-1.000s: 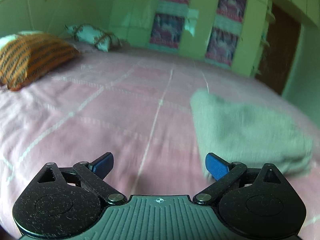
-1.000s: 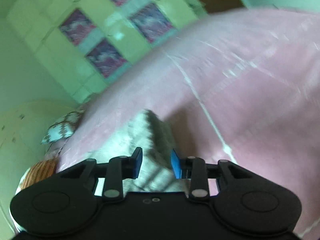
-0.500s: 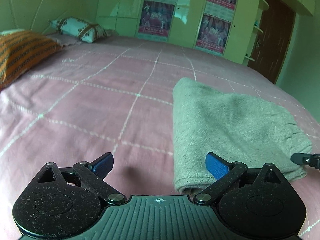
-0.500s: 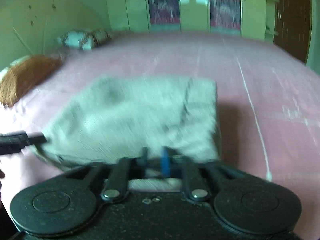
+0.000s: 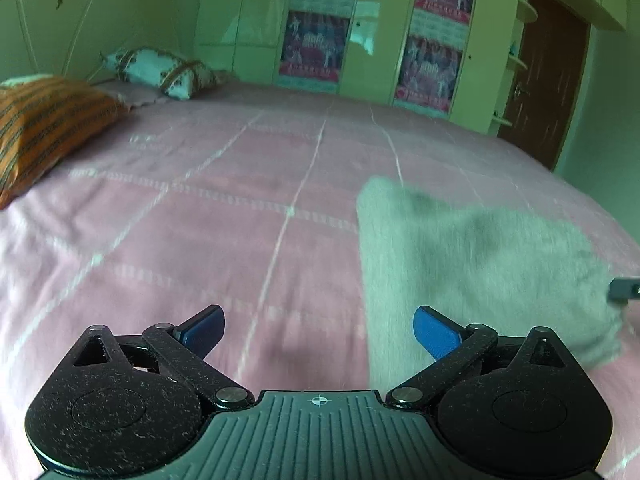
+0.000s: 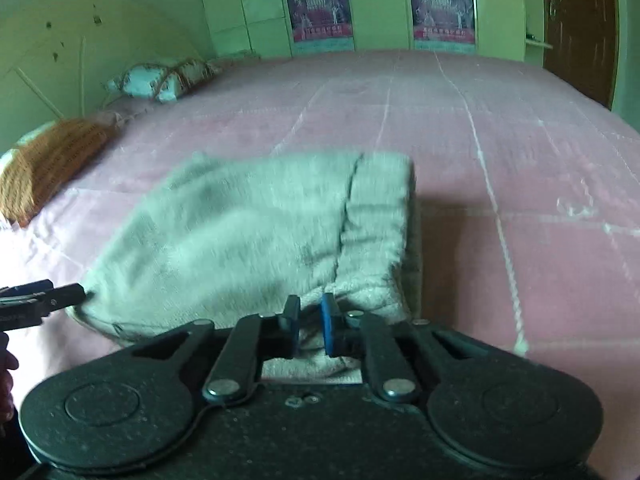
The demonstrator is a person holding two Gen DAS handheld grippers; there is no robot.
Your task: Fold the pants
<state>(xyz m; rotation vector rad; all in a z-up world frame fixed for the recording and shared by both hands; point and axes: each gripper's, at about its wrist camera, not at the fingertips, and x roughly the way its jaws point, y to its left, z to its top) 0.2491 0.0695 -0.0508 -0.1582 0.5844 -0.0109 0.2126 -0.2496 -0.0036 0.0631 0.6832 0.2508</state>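
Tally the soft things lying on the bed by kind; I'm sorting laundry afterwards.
Folded grey pants: 1
Orange striped pillow: 1
White patterned pillow: 1
Total: 3

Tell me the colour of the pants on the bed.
Light grey pants, clearest in the right wrist view.

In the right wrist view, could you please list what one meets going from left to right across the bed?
Orange striped pillow → patterned white pillow → folded grey pants → bare pink checked bedsheet.
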